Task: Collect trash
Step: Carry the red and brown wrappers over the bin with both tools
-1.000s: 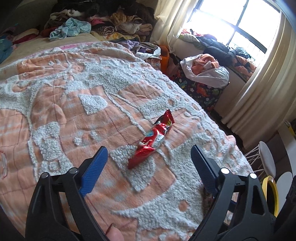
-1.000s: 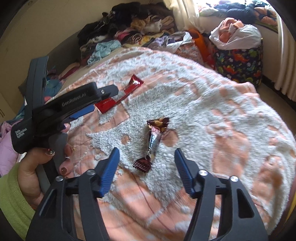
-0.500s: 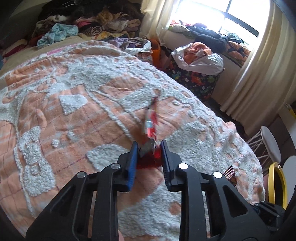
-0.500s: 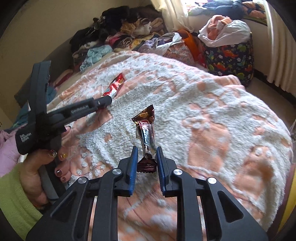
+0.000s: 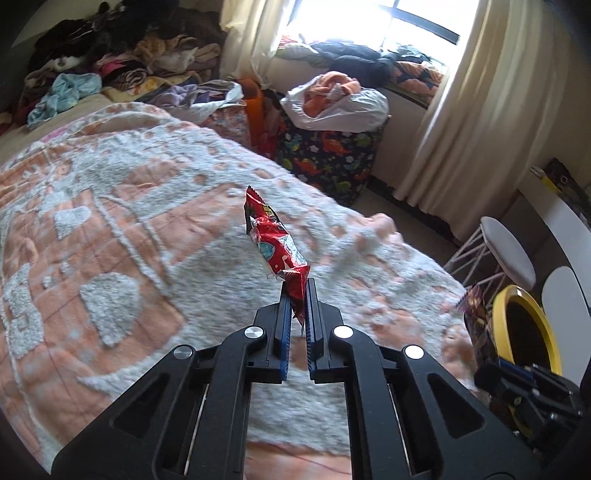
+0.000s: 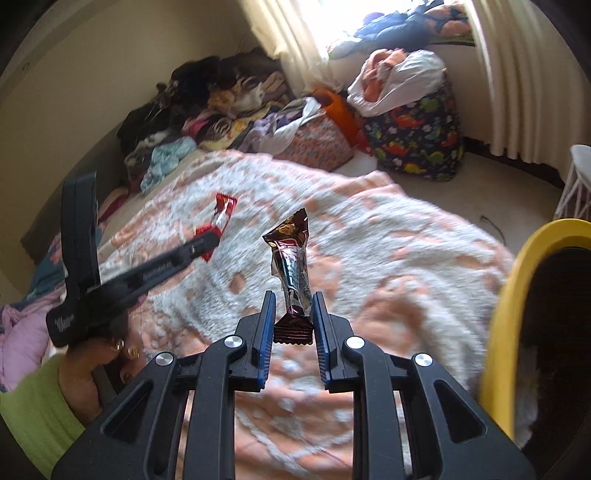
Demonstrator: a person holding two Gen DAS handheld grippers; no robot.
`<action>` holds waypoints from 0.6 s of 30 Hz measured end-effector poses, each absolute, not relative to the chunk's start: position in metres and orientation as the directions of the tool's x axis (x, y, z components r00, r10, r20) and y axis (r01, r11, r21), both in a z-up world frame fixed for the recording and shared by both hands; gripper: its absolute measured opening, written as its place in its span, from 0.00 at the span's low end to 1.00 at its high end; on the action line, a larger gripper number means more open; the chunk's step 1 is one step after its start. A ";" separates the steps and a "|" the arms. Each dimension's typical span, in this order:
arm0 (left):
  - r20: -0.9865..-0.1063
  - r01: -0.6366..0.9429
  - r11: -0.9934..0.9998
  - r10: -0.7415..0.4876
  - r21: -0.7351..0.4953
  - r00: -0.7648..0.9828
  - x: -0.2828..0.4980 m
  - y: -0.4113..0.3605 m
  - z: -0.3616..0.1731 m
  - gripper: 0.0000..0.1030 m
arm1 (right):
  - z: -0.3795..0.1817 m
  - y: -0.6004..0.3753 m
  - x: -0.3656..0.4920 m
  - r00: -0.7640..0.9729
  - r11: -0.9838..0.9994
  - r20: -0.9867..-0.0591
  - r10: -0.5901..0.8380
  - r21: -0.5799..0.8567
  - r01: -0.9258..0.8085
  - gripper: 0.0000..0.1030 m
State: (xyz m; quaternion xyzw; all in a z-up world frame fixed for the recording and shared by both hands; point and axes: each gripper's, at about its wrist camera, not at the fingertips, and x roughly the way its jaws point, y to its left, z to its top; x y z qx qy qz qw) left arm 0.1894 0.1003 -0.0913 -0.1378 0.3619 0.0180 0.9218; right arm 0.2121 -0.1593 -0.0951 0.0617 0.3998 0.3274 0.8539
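Observation:
My left gripper (image 5: 296, 286) is shut on the lower end of a red snack wrapper (image 5: 275, 245), which stands up off the orange-and-white blanket (image 5: 110, 236). My right gripper (image 6: 293, 299) is shut on a dark brown candy wrapper (image 6: 291, 266), held upright above the blanket (image 6: 388, 266). In the right wrist view the left gripper (image 6: 207, 242) shows from the side with the red wrapper (image 6: 223, 214) in its tip. A yellow-rimmed bin (image 6: 517, 314) stands at the bed's right side, also seen as the bin (image 5: 528, 325) in the left wrist view.
Piled clothes (image 5: 122, 62) lie at the bed's far end. A dinosaur-print basket (image 5: 328, 158) topped with a white bag stands by the curtained window (image 5: 373, 22). White stools (image 5: 506, 251) stand right of the bed. A hand in a green sleeve (image 6: 33, 417) holds the left gripper.
Both grippers went from open around their wrappers to shut on them. Both have lifted the wrappers off the blanket and swung right, bringing the yellow bin into view.

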 end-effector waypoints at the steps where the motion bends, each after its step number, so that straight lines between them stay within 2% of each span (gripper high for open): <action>1: -0.670 -0.115 0.964 -0.079 -0.241 0.738 0.189 0.092 -0.089 0.03 | -0.093 -0.166 0.212 0.475 0.783 -0.638 0.605 0.369 -0.501 0.19; 18: -0.637 0.129 0.966 -0.245 -0.223 0.731 0.184 -0.020 -0.063 0.03 | -0.087 -0.285 0.203 0.604 0.858 -0.609 0.514 0.385 -0.341 0.19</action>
